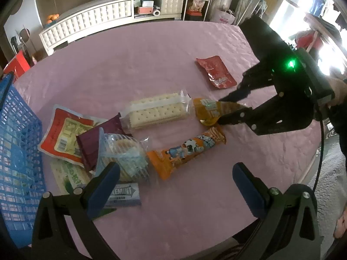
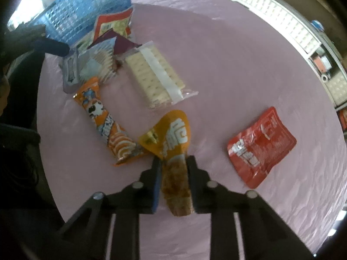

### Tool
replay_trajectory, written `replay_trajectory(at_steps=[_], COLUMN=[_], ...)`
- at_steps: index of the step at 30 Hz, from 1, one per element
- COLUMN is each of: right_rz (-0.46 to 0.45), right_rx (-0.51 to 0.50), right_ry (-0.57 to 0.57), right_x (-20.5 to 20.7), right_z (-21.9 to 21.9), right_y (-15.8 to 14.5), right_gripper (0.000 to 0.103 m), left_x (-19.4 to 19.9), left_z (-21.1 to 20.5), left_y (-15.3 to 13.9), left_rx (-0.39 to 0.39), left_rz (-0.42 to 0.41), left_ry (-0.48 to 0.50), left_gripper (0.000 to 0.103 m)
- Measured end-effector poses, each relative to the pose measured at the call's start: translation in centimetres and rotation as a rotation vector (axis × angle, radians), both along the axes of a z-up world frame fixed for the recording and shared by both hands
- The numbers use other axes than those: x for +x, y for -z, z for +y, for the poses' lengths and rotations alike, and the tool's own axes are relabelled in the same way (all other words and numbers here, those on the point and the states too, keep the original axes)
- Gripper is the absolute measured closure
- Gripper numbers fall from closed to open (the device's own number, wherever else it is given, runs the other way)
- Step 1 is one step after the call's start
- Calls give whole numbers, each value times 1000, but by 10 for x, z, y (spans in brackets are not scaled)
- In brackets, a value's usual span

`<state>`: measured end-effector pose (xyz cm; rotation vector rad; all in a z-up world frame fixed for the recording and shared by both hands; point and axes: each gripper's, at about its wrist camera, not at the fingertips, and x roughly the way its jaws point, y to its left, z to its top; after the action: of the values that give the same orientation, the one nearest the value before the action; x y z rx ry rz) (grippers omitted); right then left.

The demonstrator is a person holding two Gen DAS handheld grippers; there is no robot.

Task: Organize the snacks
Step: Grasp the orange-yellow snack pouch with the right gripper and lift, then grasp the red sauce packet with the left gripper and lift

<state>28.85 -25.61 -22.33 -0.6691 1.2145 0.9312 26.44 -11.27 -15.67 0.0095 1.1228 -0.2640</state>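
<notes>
— Two grippers are in the pictures. What does the right gripper do?

— Its two black fingers are closed on the yellow-orange snack packet. In the right wrist view the packet's clear lower end sits between the pads at the lower middle of the frame, and the printed upper part sticks out above the tips. In the left wrist view the same packet is at the middle right, with the right gripper coming in from the right edge and pinching it. A hand holds this gripper at the far right.

— And the left gripper?

— Its jaws stand wide apart at the bottom of the left wrist view, with blue pads. Nothing is between them; they hang above the pink tablecloth.

— Where are the other snacks?

— A cracker pack lies in the middle, just left of the held packet. An orange cartoon wrapper lies below it. A red pouch lies alone in the upper right part of the table. At the lower left there is a heap: a red-and-yellow packet, a dark purple packet, a round biscuit pack and a mint gum pack.

— Is there a basket?

— Yes, a blue plastic basket stands at the left edge, just beside the heap.
</notes>
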Motion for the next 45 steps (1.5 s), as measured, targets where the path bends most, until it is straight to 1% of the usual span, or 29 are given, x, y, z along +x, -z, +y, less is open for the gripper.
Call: replay_trajectory(at_steps=[3,4,6,11,12,14,16,19,22,25,26,28,29,33,37,42,45], right_rz=[-23,-44,-32,-50,-54,-58,-79,-89,-104,-108,-113,-161,-171,-136,-131,-111,-100], right_rx=[37,51,72,144,159,189,217,253,266,296,298,271,269,300,306,325,334], right_ry=[74,104,170,347,389,479,565,685,785,854,868,901,907,934,934,966,964], right_x=[-13,-20,-23,-32,-30,-30,-21,-13,-8,1,3,8,10,23,32,41,42], right_z=[-9,-14,-24,-55,-61,-72,-97,-117,-124,-140,-142,-144,-147,-156,-155,-159,-159], right_y=[-2,-4,-6,-21,-27,-37,-52,-65,-65,-67,-65,-64,-65,-60,-57,-53,-50], right_gripper=[82,83,83,83,83,83,83,83,83,83,83,83,83,83,83,83,83], left_x=[-2,-2,-1,6,9,18,29,47,65,86,95,108,116,145,172,197,206], left_z=[2,3,1,-8,-12,-23,-34,-51,-65,-76,-79,-84,-88,-102,-116,-134,-141], left_y=[-7,-11,-16,-31,-33,-35,-37,-36,-32,-27,-25,-20,-16,-5,12,38,52], left_rx=[8,13,18,21,21,19,13,-10,-43,-75,-85,-95,-95,-97,-90,-27,-1], left_rz=[-7,-12,-20,-36,-38,-37,-33,-18,11,48,59,76,85,103,139,165,173], left_ry=[2,3,7,17,23,32,41,48,39,8,-4,-25,-29,-35,-41,-33,-36], left_gripper=[0,0,0,0,0,0,0,0,0,0,0,0,0,0,0,0,0])
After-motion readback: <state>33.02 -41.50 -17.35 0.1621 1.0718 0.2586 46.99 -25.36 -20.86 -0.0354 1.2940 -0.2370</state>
